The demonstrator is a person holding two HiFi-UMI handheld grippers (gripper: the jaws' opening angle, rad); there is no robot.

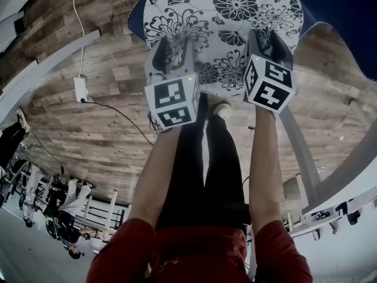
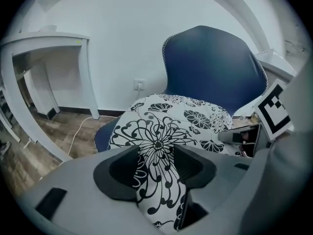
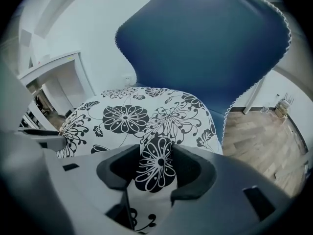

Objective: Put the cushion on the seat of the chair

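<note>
Grip looked firm: left claw (image 2: 156,163) and right claw (image 3: 157,166) each pinched the near edge of the cushion (image 1: 230,22), which lay over the seat (image 2: 104,134) of the chair (image 3: 205,48). Keeping both level seemed the way to settle it flat.

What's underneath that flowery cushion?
The blue chair seat peeks out beside the cushion. The cushion covers the rest of the seat, so whether it rests there cannot be seen.
</note>
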